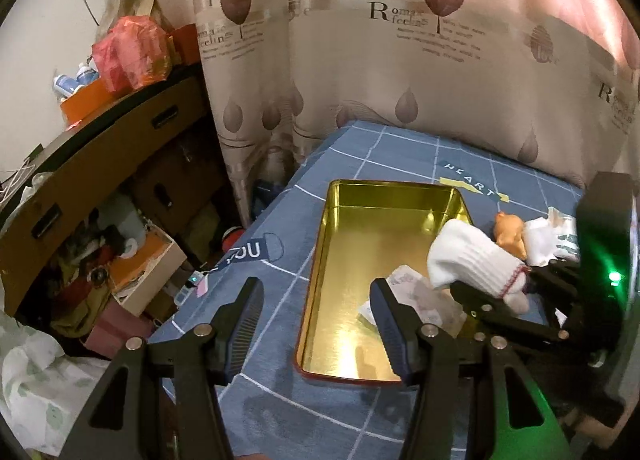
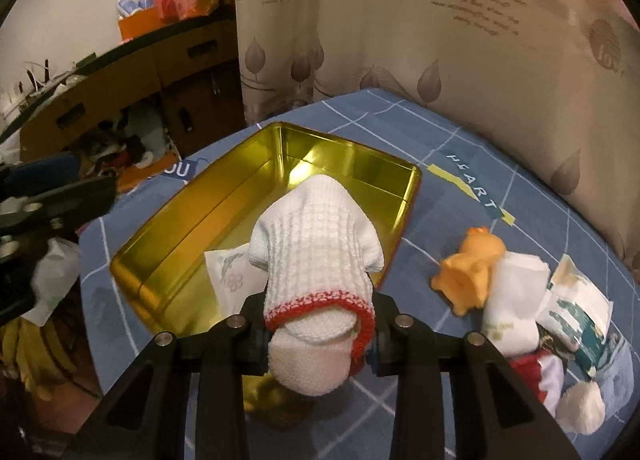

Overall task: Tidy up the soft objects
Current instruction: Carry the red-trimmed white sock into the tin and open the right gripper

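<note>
A white knitted sock (image 2: 316, 236) with a red-trimmed cuff hangs over the near right corner of the gold tin (image 2: 192, 227), pinched at the cuff by my right gripper (image 2: 320, 312), which is shut on it. In the left wrist view the sock (image 1: 468, 256) and right gripper (image 1: 516, 288) show at the tin's (image 1: 360, 219) right side. A patterned tissue packet (image 1: 404, 280) lies inside the tin. My left gripper (image 1: 316, 288) stands open and holds nothing, above the tin's left wall.
To the right of the tin, on the blue checked bed cover (image 2: 440, 131), lie an orange soft toy (image 2: 468, 272), a white cloth roll (image 2: 512, 300), a teal-printed packet (image 2: 580, 320) and a red-and-white hat (image 2: 552, 380). A curtain (image 1: 400, 79) hangs behind; cluttered cardboard boxes (image 1: 120, 163) stand left of the bed.
</note>
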Tool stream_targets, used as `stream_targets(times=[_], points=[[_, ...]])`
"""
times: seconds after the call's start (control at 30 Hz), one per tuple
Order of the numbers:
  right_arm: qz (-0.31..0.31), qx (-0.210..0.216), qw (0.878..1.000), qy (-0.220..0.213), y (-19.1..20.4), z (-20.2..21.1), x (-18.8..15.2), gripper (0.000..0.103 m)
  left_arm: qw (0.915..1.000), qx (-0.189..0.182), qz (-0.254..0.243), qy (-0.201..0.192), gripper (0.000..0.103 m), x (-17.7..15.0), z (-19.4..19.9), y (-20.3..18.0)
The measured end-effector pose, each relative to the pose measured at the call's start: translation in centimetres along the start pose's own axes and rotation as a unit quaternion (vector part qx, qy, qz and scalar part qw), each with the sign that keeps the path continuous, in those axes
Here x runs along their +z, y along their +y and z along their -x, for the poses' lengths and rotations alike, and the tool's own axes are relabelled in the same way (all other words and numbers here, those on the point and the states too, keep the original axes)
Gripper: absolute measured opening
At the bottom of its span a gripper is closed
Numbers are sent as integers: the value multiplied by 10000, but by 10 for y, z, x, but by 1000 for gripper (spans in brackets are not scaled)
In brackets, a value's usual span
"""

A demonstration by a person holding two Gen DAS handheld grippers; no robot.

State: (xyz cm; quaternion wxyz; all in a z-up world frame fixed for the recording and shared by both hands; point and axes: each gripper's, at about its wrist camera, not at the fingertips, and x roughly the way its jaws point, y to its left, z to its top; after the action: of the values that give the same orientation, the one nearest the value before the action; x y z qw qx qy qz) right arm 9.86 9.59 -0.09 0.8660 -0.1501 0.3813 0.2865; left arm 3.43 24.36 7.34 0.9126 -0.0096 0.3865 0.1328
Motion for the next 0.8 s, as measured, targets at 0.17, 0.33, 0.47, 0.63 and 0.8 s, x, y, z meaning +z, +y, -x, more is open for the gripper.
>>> stream_targets(times=[0.17, 0.33, 0.47, 0.63, 0.8], points=[[49, -104, 9999, 112, 8, -14, 4, 42, 10000, 13, 78, 18, 57, 1, -3, 5], [135, -127, 9998, 104, 13, -18, 0, 60, 9999, -15, 100, 28, 57, 1, -3, 4], [176, -143, 9997, 38, 13, -12, 0, 64, 10000, -48, 55, -3, 57, 0, -1, 1], [81, -33, 9998, -164, 8, 11, -1, 67, 9999, -146, 28, 31, 57, 0, -3, -4], [-40, -74, 9995, -320, -6, 37, -11, 68, 9999, -138, -73, 63, 57, -2, -4, -11]])
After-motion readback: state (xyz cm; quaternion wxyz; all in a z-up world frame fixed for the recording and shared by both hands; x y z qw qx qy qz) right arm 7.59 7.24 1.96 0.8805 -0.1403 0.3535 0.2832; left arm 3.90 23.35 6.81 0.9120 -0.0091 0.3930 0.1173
